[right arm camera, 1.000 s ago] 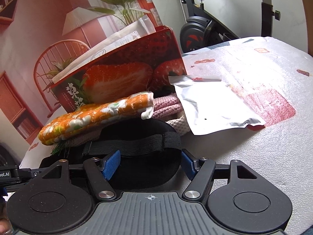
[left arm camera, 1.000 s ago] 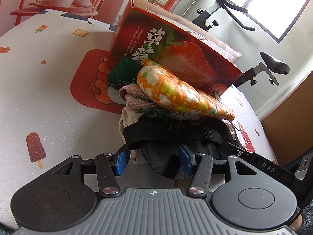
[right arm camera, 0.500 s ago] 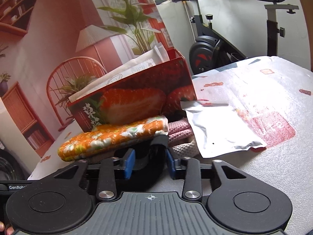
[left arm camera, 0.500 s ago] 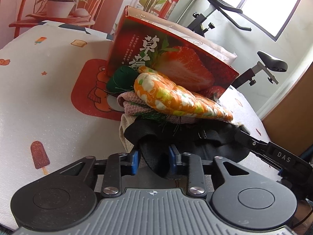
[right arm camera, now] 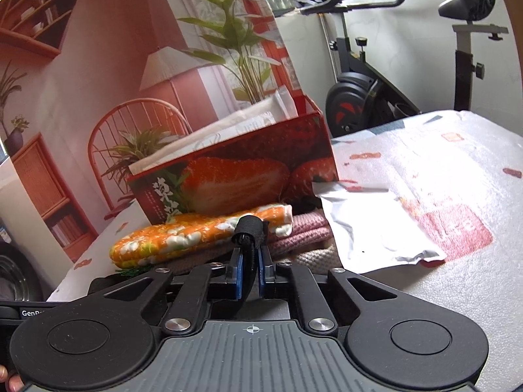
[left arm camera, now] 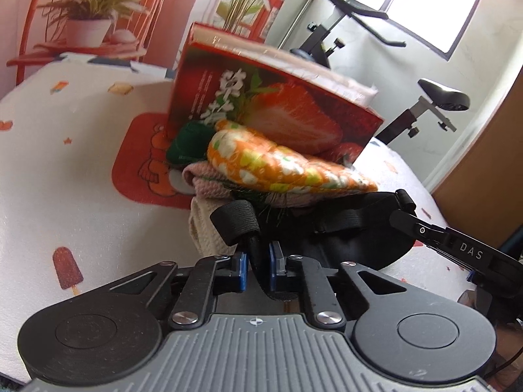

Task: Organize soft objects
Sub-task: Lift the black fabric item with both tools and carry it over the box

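A black eye mask (left arm camera: 353,241) with an elastic strap lies at the front of a pile of soft things. My left gripper (left arm camera: 259,263) is shut on one end of it, the strap (left arm camera: 235,222) bunched above the pads. My right gripper (right arm camera: 250,269) is shut on the other end (right arm camera: 249,228). Behind lie an orange floral pad (left arm camera: 278,163) (right arm camera: 196,236), a pink knitted cloth (left arm camera: 209,183) (right arm camera: 304,228), a cream knitted cloth (left arm camera: 206,228) and a dark green soft piece (left arm camera: 189,145).
A red strawberry box (left arm camera: 287,111) (right arm camera: 235,179) stands behind the pile, with white paper in it. A silver foil pouch (right arm camera: 369,228) lies to the right. The table has a white printed cover (left arm camera: 65,170). An exercise bike (right arm camera: 366,91) stands beyond the table.
Both grippers went from open around the eye mask to shut on its ends. The mask's strap has bunched up above each pair of pads and the views have risen a little.
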Tool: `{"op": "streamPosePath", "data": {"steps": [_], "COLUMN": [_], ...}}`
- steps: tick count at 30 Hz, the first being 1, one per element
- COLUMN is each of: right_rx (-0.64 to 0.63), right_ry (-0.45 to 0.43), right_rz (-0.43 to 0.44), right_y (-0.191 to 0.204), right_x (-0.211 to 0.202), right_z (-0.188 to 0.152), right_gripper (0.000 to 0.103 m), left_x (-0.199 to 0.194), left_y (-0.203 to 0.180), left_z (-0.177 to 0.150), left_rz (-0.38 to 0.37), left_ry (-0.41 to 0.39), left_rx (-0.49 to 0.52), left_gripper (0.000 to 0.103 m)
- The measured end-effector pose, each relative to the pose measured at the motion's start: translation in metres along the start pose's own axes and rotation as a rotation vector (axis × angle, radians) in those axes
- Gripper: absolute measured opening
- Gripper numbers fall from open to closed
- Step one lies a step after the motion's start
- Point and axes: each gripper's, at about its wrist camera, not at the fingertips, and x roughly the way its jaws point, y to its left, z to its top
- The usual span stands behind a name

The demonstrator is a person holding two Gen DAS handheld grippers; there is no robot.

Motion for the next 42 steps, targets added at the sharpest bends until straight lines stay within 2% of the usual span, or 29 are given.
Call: {"op": "streamPosePath", "data": {"steps": [9,25,34,42], "right_rx": [-0.064,-0.109,-0.155,-0.189], "right_ry": [-0.073,-0.175,-0.200,-0.211], "right_rz": [0.030,0.032,0.042,0.068], "right_y": [0.019,0.041,0.049,0.054], "right_x": [-0.025,-0.069,-0.076,-0.054], "right_z": [0.010,0.023,0.041,0.086], "right_gripper": [0.008,0.008,0.008,0.008], "left_x": [-0.028,-0.070,-0.076,-0.061], "left_y": [-0.012,-0.032,-0.037,-0.044], "left_z": [0.007,0.008,0.021,0.063], "left_rz": [-0.003,-0.013,-0.031,-0.040], "left_ry": [-0.113,-0.273,-0.292,-0.298], "left_rx": [0.040,0.116,0.116,0.171], "left_gripper": [0.011,0.011,0.011,0.011]}}
